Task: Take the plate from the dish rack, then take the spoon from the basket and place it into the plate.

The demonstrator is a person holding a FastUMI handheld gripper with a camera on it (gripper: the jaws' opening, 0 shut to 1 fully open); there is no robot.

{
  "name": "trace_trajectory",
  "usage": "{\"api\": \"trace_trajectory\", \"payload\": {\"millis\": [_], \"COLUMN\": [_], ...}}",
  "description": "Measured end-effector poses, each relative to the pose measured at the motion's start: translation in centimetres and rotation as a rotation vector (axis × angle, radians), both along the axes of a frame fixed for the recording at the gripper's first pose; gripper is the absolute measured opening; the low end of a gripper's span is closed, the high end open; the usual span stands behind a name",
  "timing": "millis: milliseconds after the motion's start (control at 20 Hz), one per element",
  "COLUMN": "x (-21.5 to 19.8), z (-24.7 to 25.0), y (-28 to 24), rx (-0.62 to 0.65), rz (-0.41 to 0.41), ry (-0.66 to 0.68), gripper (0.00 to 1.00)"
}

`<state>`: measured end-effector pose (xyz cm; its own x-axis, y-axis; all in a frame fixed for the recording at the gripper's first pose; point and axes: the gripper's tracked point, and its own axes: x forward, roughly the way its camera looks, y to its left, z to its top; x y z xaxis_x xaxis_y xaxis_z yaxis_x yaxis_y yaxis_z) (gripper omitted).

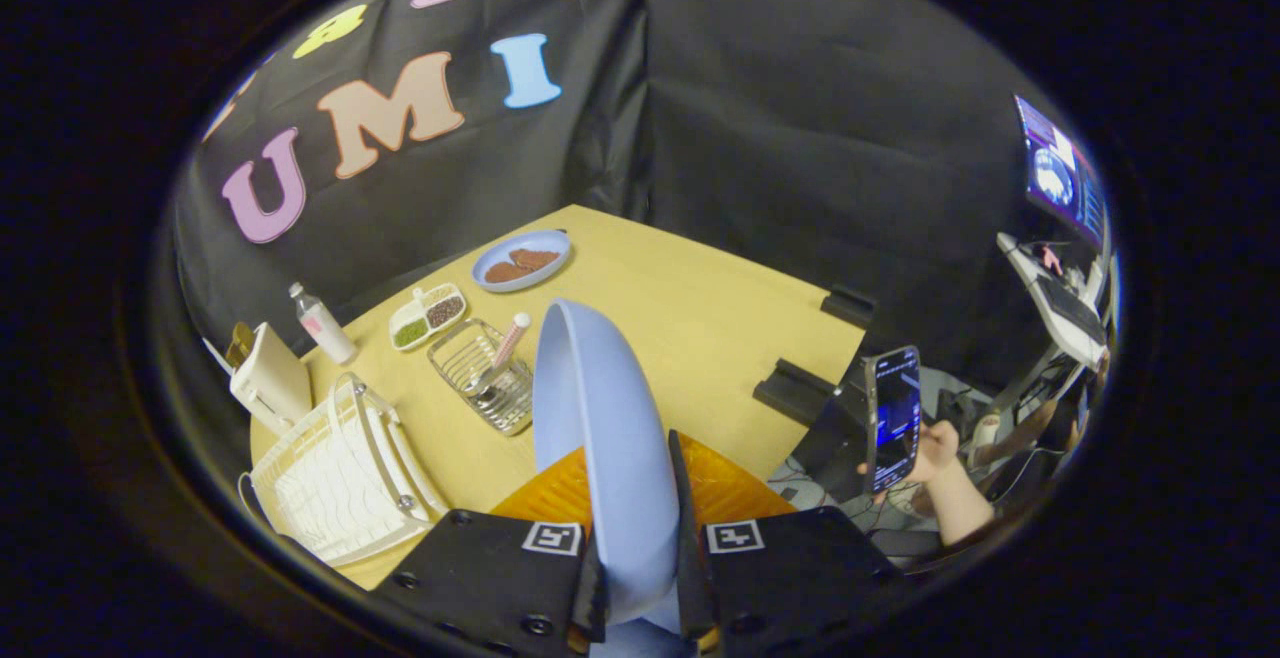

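A light blue plate (605, 438) stands on edge between my fingers, held above the wooden table (700, 328). My gripper (640, 578) is shut on its lower rim, both fingers pressing on it. To the left of the fingers sits the white dish rack (335, 473), with no dishes in it. Just beyond the rack, left of the held plate, a wire basket (480, 378) holds a spoon (503, 353) with a pale pink handle leaning up and to the right.
A second blue plate (522, 260) with brown food lies at the table's far side. A divided dish (428, 316) of beans, a small bottle (322, 324) and a white holder (268, 376) stand beyond the rack. At the right, a hand (940, 453) holds up a phone (893, 416).
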<state>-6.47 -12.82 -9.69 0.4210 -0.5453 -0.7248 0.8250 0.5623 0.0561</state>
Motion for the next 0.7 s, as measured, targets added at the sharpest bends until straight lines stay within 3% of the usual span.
{"api": "trace_trajectory", "payload": {"millis": [250, 700], "x": [0.6, 2.9], "z": [-3.9, -7.5], "y": [-0.9, -2.0], "rx": [0.123, 0.287], "rz": [-0.01, -0.032], "ry": [0.003, -0.132], "gripper": [0.31, 0.35]}}
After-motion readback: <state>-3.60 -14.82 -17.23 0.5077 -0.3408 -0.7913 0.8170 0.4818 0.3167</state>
